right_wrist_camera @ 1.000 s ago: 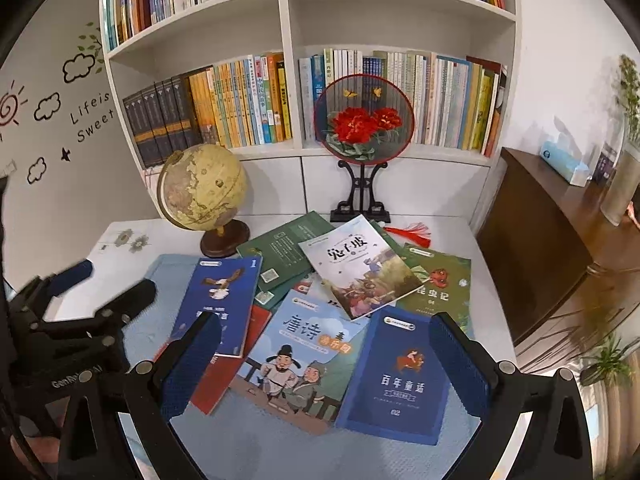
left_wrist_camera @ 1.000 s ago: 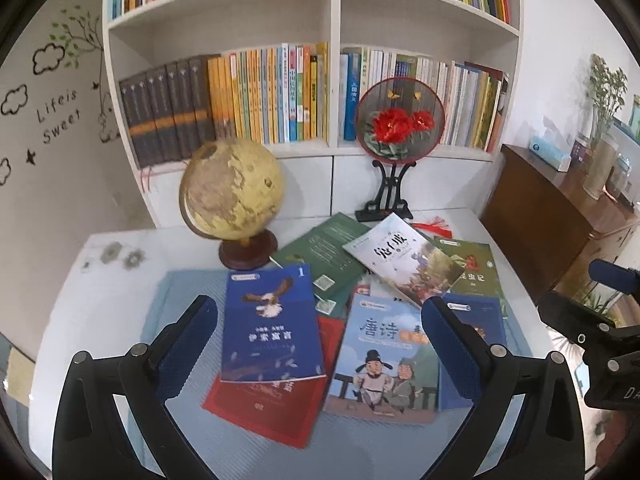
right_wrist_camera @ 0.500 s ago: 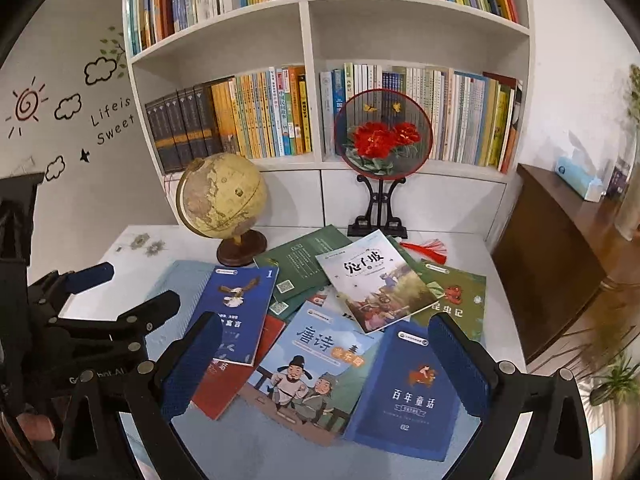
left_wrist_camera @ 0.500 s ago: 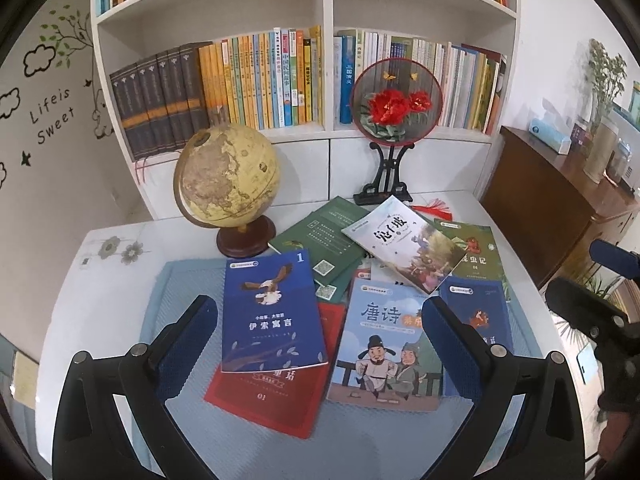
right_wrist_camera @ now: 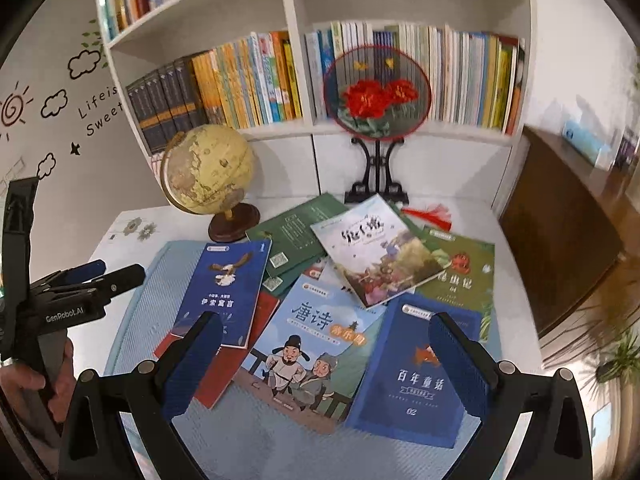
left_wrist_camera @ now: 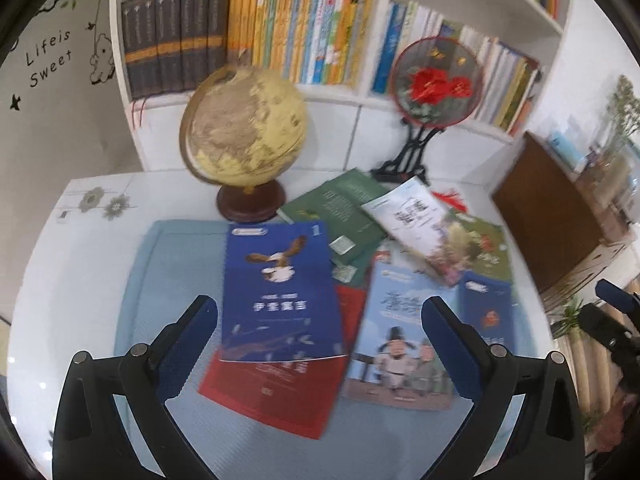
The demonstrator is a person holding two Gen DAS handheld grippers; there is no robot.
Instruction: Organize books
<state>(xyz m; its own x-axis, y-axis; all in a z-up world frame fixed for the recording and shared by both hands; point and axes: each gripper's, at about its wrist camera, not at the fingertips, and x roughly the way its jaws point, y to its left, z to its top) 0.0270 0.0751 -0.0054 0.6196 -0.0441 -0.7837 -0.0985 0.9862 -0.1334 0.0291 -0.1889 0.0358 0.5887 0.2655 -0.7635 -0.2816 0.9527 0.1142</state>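
Several thin books lie scattered on a light blue mat [left_wrist_camera: 168,280] on a white table. A blue book with an eagle [left_wrist_camera: 280,292] lies on a red book [left_wrist_camera: 276,392]; it also shows in the right wrist view [right_wrist_camera: 224,288]. Beside them lie a light blue cartoon book [right_wrist_camera: 312,344], a dark blue book [right_wrist_camera: 420,368], a white illustrated book [right_wrist_camera: 372,248] and green books [right_wrist_camera: 296,232]. My left gripper [left_wrist_camera: 320,344] is open and empty above the eagle book. My right gripper [right_wrist_camera: 324,360] is open and empty above the cartoon book.
A globe [left_wrist_camera: 240,136] stands at the back left of the table. A round embroidered fan on a black stand [right_wrist_camera: 376,96] stands at the back. A white bookshelf [right_wrist_camera: 296,40] full of upright books rises behind. A brown cabinet [right_wrist_camera: 568,224] stands at the right.
The left gripper has moved forward and tilted toward the eagle book; its view is blurred by motion. The right gripper has drifted slightly closer to the books. Both stay open.
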